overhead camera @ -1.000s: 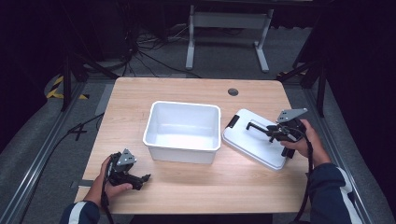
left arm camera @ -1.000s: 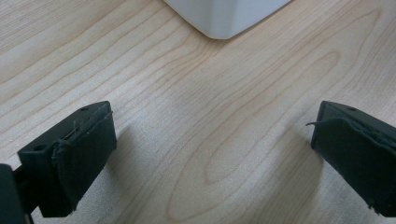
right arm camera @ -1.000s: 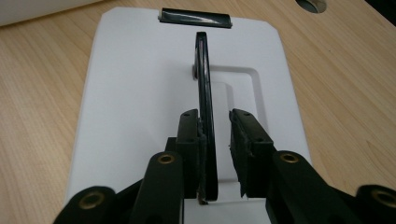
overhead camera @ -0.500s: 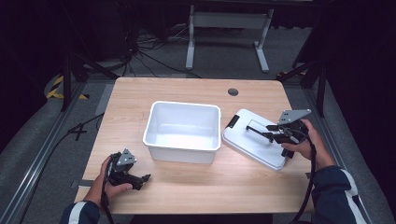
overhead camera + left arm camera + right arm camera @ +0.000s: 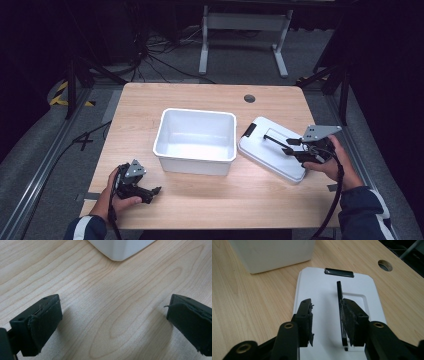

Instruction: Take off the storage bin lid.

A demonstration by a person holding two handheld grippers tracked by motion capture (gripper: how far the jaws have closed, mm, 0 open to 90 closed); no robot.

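The wooden surface (image 5: 200, 200) carries a white open bin (image 5: 196, 140) near its middle, its inside bare. To the right of the bin, just beside it, lies a white lid (image 5: 270, 152), flat and turned at an angle, with a black clip (image 5: 339, 272) at its far edge and a thin black handle (image 5: 339, 293) standing up from its top. A round hole (image 5: 249, 98) sits in the surface beyond the lid. The right tool (image 5: 325, 322) hovers over the lid, its 2 jaws partly apart, the handle against the inner face of 1 jaw and a gap on the other side. The left tool (image 5: 112, 315) rests low at the near left of the surface, jaws spread wide over bare wood, a corner of the bin ahead.
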